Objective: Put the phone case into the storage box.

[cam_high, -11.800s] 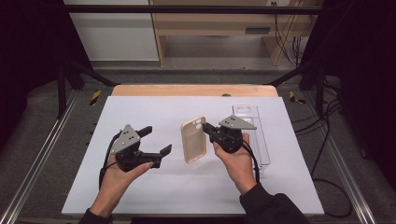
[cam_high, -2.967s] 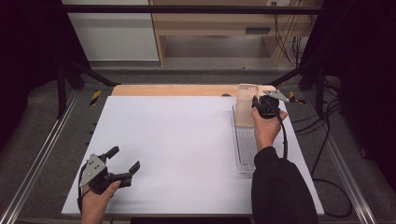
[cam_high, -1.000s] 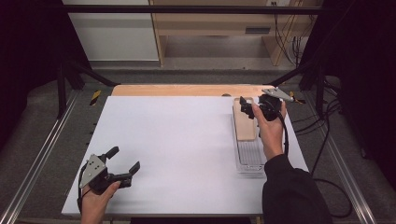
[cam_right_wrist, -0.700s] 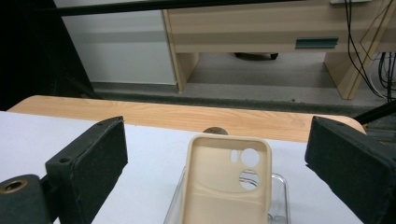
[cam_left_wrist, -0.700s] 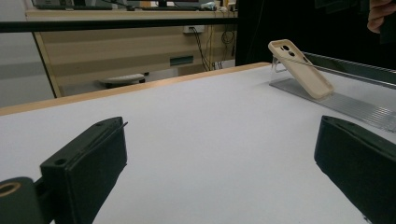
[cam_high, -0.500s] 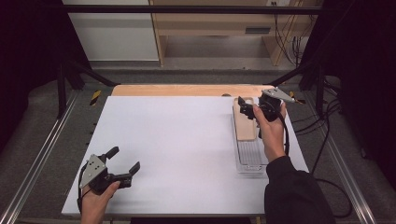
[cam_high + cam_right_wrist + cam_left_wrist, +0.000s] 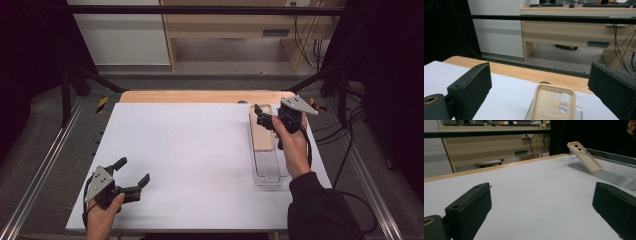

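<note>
The beige, matte case (image 7: pixel 262 134) leaned in the clear ribbed tray (image 7: pixel 268 170) (lower end cut off in the right gripper view), both the right gripper (image 7: pixel 265 120) above it and the left gripper (image 7: pixel 132 176) wide open, empty.

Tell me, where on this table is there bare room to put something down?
Nearly all of the white table top is bare: the wide stretch between the left gripper at the near left corner and the clear tray at the right. The far right is crowded: the beige phone case leans in the tray, with the open right gripper over it.
</note>
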`<state>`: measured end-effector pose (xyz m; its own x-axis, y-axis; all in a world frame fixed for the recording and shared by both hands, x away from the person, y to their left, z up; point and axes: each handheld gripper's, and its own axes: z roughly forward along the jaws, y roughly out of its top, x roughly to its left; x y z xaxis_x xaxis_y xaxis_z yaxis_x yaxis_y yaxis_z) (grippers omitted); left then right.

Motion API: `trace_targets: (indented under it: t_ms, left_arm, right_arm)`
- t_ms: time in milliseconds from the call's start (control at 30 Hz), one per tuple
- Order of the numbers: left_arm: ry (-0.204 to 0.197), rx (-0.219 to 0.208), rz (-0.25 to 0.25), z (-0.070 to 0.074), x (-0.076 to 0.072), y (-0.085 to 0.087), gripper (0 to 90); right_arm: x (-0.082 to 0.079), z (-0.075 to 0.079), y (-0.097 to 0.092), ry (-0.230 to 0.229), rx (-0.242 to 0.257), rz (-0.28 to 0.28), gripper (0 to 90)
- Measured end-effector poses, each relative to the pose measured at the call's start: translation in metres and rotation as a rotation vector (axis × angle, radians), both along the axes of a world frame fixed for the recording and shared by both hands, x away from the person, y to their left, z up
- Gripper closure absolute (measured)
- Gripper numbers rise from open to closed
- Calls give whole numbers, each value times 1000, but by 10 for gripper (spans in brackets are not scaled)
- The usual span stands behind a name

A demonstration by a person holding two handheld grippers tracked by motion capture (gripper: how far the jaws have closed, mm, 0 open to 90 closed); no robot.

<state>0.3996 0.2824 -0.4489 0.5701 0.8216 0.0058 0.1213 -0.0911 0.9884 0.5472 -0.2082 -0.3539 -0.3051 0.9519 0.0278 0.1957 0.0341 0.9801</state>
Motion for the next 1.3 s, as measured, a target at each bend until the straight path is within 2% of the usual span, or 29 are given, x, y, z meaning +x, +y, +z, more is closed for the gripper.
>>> trace_targets:
  t_ms: [167, 400, 600, 900, 1067, 1300]
  left_arm:
    - [-2, -3, 2, 0, -2, 1, 18]
    - [-3, -9, 6, 0, -7, 4, 18]
    - [-15, -17, 16, 2, -15, 11, 16]
    - [-26, -43, 27, 3, -22, 23, 15]
    - [-24, -51, 35, 3, -22, 26, 15]
    - [-21, -59, 35, 2, -21, 27, 15]
  right_arm:
    - [-12, 6, -3, -16, 4, -15, 48]
    - [-31, 12, -14, -34, 8, -9, 46]
    - [-46, 13, -26, -46, 6, -6, 46]
    - [-67, 20, -39, -87, 25, -2, 41]
    - [-78, 19, -45, -103, 32, 4, 33]
    - [-91, 11, -53, -95, 26, 18, 29]
